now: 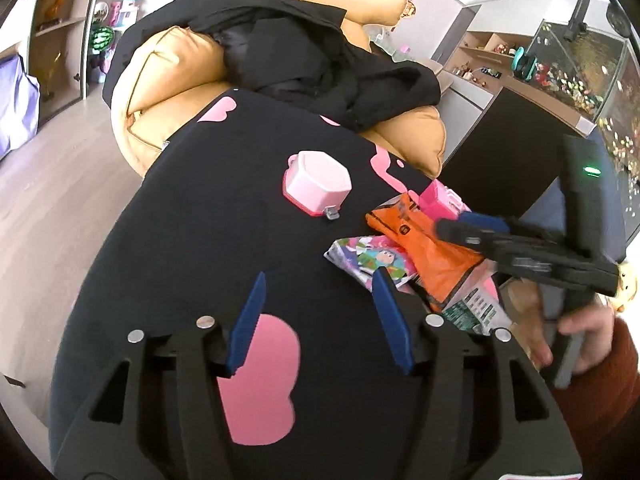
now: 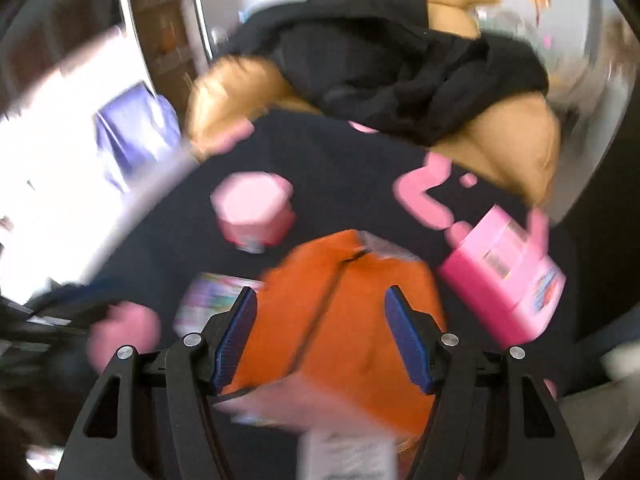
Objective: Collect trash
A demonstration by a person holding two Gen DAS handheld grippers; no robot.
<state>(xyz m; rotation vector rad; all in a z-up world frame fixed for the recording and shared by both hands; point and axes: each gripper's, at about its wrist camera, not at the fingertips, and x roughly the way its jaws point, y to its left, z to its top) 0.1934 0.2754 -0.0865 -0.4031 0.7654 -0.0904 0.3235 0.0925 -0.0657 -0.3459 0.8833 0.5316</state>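
An orange plastic wrapper (image 1: 424, 248) lies on a black cloth with pink shapes (image 1: 200, 220), over a colourful cartoon wrapper (image 1: 372, 258) and a pink-and-green printed pack (image 1: 476, 308). My left gripper (image 1: 320, 320) is open and empty above the cloth, left of the pile. My right gripper (image 2: 324, 336) is open with the orange wrapper (image 2: 352, 300) between its fingers; the view is blurred. It shows in the left wrist view (image 1: 468, 226) over the pile.
A pink-and-white hexagonal box (image 1: 316, 184) stands on the cloth. A pink toy box (image 2: 504, 276) lies at the right. A tan cushion chair (image 1: 168, 92) with black clothing (image 1: 320, 60) is behind. A black cabinet (image 1: 512, 148) and aquarium (image 1: 580, 68) are at the right.
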